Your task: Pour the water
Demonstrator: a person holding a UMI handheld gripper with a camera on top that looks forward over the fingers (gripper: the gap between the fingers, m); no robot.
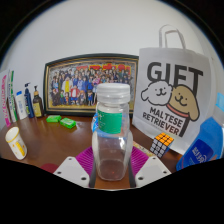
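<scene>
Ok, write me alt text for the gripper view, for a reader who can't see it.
A clear plastic bottle with a white cap and green label stands on a wooden table between the gripper's two pink-padded fingers. Behind it are a framed group photo, a white tote bag printed with cartoon dogs, and a Rubik's cube.

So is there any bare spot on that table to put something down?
Yes: the wood between the small white cup, the green items and the clear bottle is bare. It is crowded to the right, where the Rubik's cube, gift bag and blue bottle stand. The bottle stands between the gripper fingers.
</scene>
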